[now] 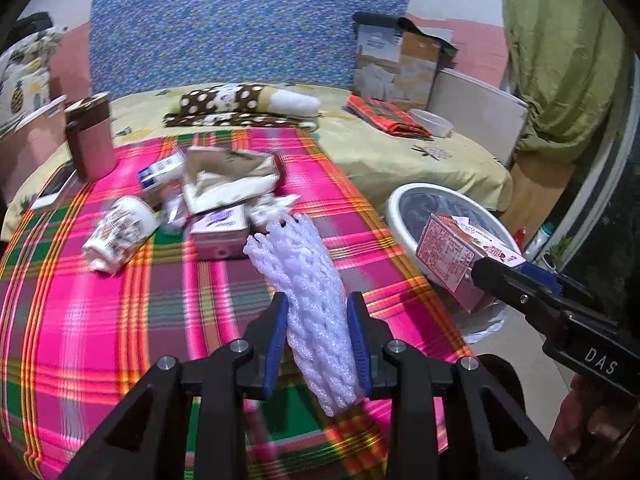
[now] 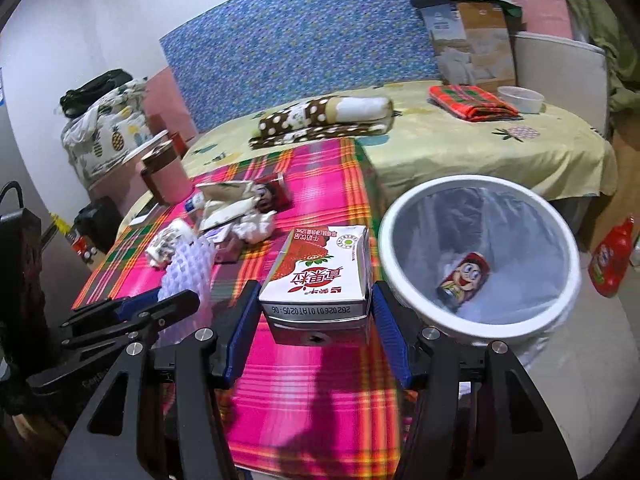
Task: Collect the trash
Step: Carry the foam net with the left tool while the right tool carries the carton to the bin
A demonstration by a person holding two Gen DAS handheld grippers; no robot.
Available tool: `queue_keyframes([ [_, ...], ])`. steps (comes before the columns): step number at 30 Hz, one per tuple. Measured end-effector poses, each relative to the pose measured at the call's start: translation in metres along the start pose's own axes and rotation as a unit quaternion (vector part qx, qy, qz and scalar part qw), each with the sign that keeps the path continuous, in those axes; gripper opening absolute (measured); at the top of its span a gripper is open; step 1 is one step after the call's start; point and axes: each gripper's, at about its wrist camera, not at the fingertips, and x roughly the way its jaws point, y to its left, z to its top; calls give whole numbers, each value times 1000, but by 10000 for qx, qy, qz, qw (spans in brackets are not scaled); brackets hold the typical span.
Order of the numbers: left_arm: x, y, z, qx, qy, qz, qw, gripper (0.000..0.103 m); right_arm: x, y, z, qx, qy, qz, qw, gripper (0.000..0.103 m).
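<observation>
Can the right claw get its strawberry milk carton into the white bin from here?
Probably yes. The right claw grips the strawberry milk carton right beside the white bin, whose open mouth holds only a can; nothing stands between them.

A home bedroom: bed (image 2: 520,152) with folded blanket (image 2: 324,120), padded headboard (image 2: 304,36).

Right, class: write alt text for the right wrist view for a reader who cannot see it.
The right gripper holds a strawberry milk carton over a pink plaid cloth, beside a white bin with a can inside. At left, the left gripper clamps white foam netting.
</observation>
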Motion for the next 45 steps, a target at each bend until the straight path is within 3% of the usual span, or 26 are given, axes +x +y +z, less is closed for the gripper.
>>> queue_keyframes([
  [21,49,-83,34,659,113,-778,9947,32,-11,-75,4,572,-70,-723,9957,57],
  [45,110,-125,46,971,588,-1231,9859,35,9,-106,3,619,557,-948,9920,58],
])
